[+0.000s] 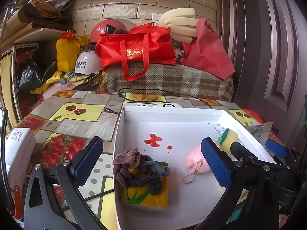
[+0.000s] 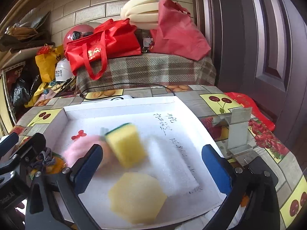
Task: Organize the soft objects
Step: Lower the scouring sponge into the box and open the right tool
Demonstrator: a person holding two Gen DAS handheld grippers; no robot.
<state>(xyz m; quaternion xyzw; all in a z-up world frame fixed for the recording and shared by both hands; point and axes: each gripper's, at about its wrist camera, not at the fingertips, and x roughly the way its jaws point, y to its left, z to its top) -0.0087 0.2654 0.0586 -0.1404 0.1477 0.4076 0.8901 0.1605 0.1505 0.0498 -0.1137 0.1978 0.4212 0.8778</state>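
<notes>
A white foam tray (image 1: 172,112) lies on the table. In its near left corner a tangle of brown and grey braided hair ties (image 1: 138,163) rests on a yellow packet (image 1: 145,197). A pink fluffy ball (image 1: 195,159) with a small chain lies mid-tray. My left gripper (image 1: 151,153) stands open over the tray's left wall, holding nothing. In the right wrist view a yellow sponge with a green back (image 2: 124,145) is blurred, clear of both pads of my open right gripper (image 2: 153,159). A yellow hexagonal sponge (image 2: 137,197) and a white foam pad (image 2: 172,168) lie below it.
The fruit-print tablecloth (image 1: 76,122) carries a white device (image 1: 17,149) at the left and a metal bracket (image 2: 238,130) at the right. A black cable (image 1: 153,91) runs behind the tray. Red bags (image 1: 134,51) sit on a plaid-covered surface against the wall.
</notes>
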